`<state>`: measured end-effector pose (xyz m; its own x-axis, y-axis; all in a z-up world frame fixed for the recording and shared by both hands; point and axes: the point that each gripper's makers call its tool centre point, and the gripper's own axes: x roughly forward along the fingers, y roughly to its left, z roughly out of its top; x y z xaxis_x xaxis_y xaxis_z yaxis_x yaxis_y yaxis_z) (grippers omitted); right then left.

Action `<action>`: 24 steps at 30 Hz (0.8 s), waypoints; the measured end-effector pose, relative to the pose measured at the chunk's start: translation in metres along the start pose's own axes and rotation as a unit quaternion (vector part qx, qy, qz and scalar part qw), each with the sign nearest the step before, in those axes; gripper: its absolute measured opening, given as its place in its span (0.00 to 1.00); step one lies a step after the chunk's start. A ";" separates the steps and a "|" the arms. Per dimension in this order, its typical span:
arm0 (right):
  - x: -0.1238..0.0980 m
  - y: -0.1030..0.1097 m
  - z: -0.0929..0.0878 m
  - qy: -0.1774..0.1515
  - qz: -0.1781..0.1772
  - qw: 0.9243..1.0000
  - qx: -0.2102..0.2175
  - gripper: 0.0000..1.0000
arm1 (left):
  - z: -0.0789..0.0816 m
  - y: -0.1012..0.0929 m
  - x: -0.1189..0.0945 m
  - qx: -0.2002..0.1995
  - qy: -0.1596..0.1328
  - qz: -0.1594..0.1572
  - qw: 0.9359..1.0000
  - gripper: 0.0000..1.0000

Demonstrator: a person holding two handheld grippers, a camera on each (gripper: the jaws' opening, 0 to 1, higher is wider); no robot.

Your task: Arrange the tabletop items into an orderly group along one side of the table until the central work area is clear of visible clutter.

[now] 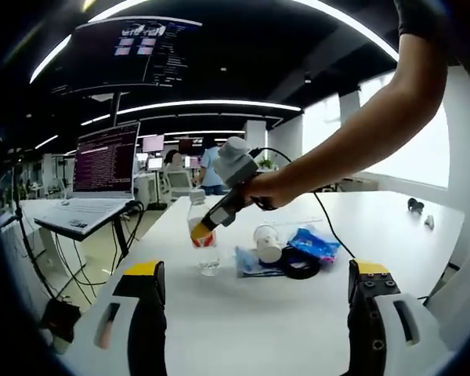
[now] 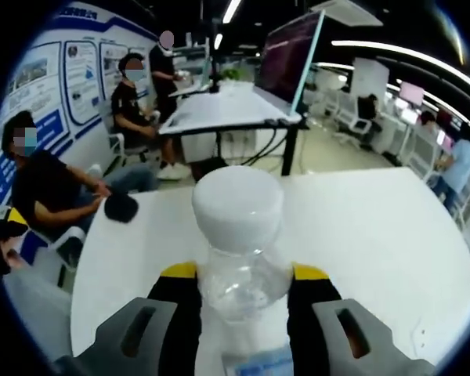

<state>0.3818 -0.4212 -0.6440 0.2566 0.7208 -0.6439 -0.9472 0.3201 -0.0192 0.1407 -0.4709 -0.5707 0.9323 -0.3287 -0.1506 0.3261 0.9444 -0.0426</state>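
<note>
Bottle (image 2: pixel 239 251) with a white cap stands upright between the right gripper (image 2: pixel 243 290) jaws, which sit against its clear sides and hold it. In the left gripper view, the same bottle (image 1: pixel 201 235) stands on the white tabletop (image 1: pixel 282 313) toward its left edge, with a hand (image 1: pixel 262 188) holding the right gripper (image 1: pixel 201 229) at its label. Just beside the bottle lie a blue packet (image 1: pixel 313 243), a white cup (image 1: pixel 268 243) on its side and a black ring (image 1: pixel 299 262), touching one another. The left gripper (image 1: pixel 254 313) hovers over bare tabletop, jaws spread wide apart, holding nothing. A laptop (image 1: pixel 102 176) sits on a stand past the left edge.
</note>
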 end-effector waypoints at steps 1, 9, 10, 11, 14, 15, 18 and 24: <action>0.000 0.001 0.001 -0.002 0.000 1.000 0.001 0.39 | -0.001 0.000 0.000 0.001 0.002 0.000 1.000 0.98; 0.007 -0.009 0.004 -0.012 -0.009 1.000 0.024 0.39 | -0.001 -0.001 0.000 0.001 0.001 -0.004 1.000 0.97; 0.009 -0.009 0.004 -0.012 -0.009 0.999 0.029 0.39 | 0.000 -0.001 0.000 0.000 0.000 -0.005 1.000 0.97; 0.012 -0.011 0.004 -0.011 -0.010 0.999 0.030 0.39 | 0.000 -0.002 0.000 -0.002 -0.003 -0.007 1.000 0.97; 0.017 -0.015 0.006 -0.012 -0.012 0.999 0.030 0.39 | 0.000 -0.001 0.000 -0.002 -0.002 -0.005 1.000 0.96; 0.018 -0.016 0.007 -0.013 -0.013 0.999 0.030 0.39 | 0.000 -0.001 0.000 -0.003 -0.002 -0.006 1.000 0.96; 0.022 -0.020 0.011 -0.018 -0.015 0.999 0.030 0.39 | 0.000 -0.002 0.001 -0.003 -0.002 -0.007 1.000 0.96; 0.031 -0.022 0.018 -0.022 -0.008 1.000 0.015 0.39 | -0.002 -0.003 0.002 -0.001 0.004 -0.011 1.000 0.95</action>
<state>0.4143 -0.3947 -0.6498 0.2812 0.7416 -0.6090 -0.9368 0.3499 -0.0065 0.1410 -0.4744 -0.5725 0.9234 -0.3499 -0.1576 0.3467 0.9367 -0.0484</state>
